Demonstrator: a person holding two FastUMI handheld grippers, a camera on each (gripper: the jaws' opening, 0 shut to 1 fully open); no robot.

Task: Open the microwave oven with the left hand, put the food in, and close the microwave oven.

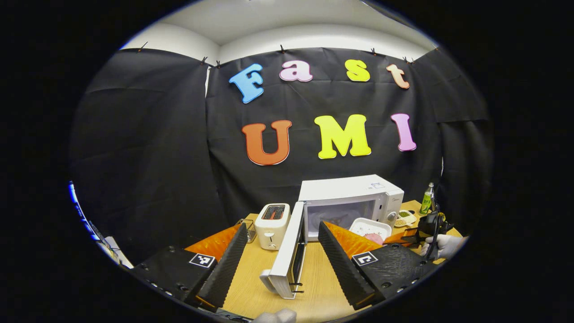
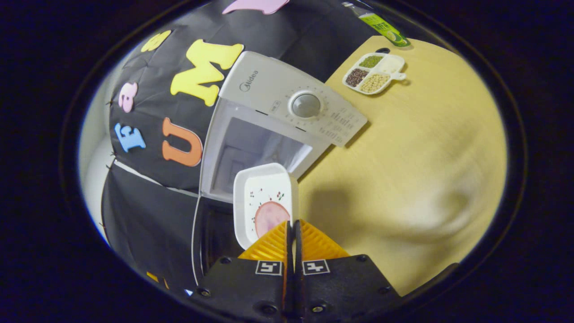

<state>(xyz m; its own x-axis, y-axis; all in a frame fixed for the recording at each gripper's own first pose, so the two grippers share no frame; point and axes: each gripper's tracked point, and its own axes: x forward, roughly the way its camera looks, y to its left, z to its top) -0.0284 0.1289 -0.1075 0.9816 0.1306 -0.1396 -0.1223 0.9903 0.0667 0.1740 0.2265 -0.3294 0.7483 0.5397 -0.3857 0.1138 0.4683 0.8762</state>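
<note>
R gripper tilted, pinching dish rim

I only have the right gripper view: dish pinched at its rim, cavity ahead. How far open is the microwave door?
Observer: The door is swung wide, edge-on in the left gripper view, with its handle end nearest that camera.
Operator: Is the left gripper holding it?
Observer: No. The left gripper is open, its fingers spread to either side of the door and pressing on nothing.
Operator: Anything standing beyond the door?
Observer: A toaster stands on the table beside the microwave, on the far side of the door from the dish.
</note>
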